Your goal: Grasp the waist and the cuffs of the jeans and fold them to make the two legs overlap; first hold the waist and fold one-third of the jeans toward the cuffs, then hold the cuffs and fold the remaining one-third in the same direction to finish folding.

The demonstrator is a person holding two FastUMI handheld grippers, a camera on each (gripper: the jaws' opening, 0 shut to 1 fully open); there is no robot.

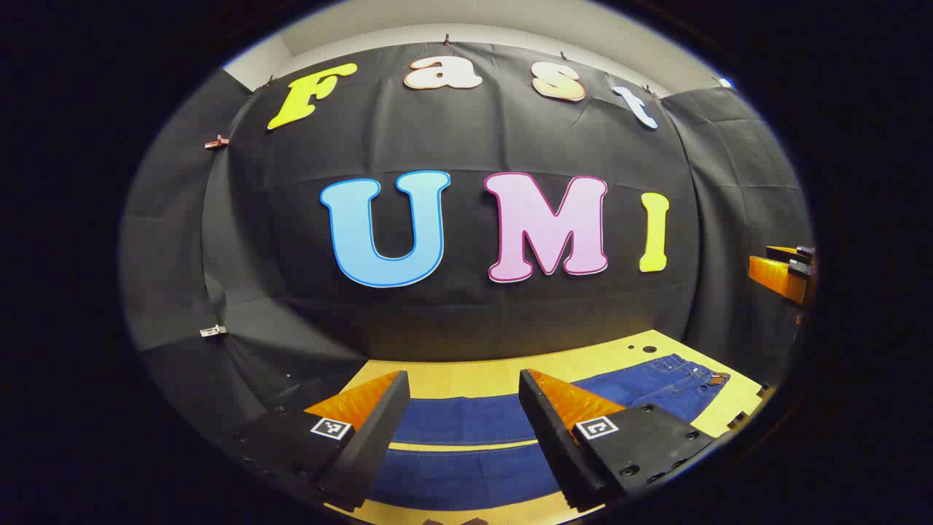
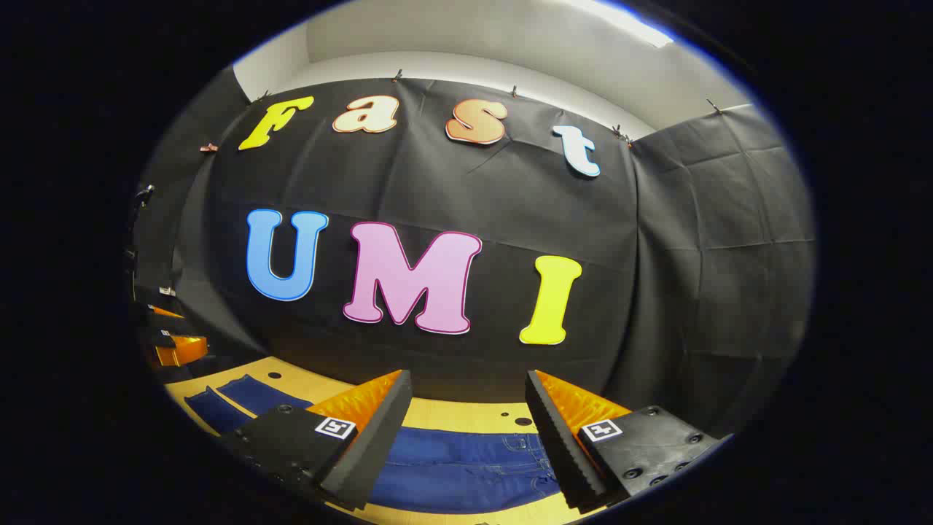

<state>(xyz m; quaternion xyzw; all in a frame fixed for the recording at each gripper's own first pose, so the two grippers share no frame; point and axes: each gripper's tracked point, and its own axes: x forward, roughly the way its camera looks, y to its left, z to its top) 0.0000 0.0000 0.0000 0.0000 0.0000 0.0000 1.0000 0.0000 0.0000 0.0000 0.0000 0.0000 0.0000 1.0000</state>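
Dark blue jeans [image 1: 466, 419] lie flat on the yellow wooden table [image 1: 619, 354]. The two legs run side by side with a strip of table between them. Their waist [image 1: 692, 373] lies at the right. My left gripper [image 1: 463, 379] hovers open above the legs, holding nothing. In the right gripper view, my right gripper [image 2: 468, 377] is open above the upper part of the jeans [image 2: 466, 463], and the cuffs [image 2: 229, 399] lie far left. The right gripper's fingers [image 1: 780, 275] show at the right edge of the left gripper view. The left gripper's fingers [image 2: 178, 350] show far left in the right gripper view.
The black cloth wall [image 2: 452, 182] stands close behind the table and wraps round both sides. Small round holes [image 2: 523, 421] dot the tabletop near its back edge. A bare band of table [image 2: 452, 414] runs between the jeans and the wall.
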